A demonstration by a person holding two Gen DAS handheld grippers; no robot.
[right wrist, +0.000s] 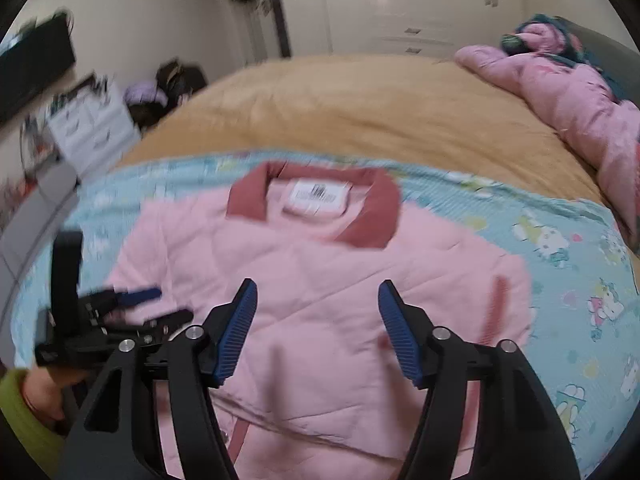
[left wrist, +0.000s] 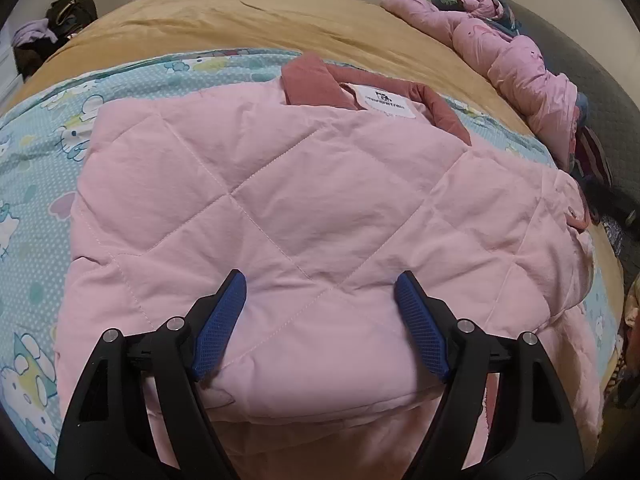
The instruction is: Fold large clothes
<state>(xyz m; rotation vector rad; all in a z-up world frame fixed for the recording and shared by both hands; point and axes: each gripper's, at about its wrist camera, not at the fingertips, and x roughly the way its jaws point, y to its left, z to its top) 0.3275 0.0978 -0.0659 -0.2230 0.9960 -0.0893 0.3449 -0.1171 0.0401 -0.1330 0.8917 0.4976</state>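
Note:
A pink quilted jacket [left wrist: 300,184] with a dark rose collar [left wrist: 308,80] and a white label lies folded on a light blue cartoon-print sheet [left wrist: 40,184]. My left gripper [left wrist: 320,280] hovers open over the jacket's near folded edge, its blue pads apart on either side of the cloth. In the right wrist view the jacket [right wrist: 320,264] is blurred. My right gripper [right wrist: 317,286] stands open above its lower middle with nothing pinched. The left gripper [right wrist: 176,303] shows at the jacket's left edge, held by a hand in a green sleeve [right wrist: 24,400].
A tan blanket [right wrist: 360,112] covers the far half of the bed. A heap of pink bedding [right wrist: 580,100] lies along the right side. Dark bags [left wrist: 68,12] and a white drawer unit [right wrist: 92,128] stand beyond the bed's left edge, with white wardrobes [right wrist: 400,0] behind.

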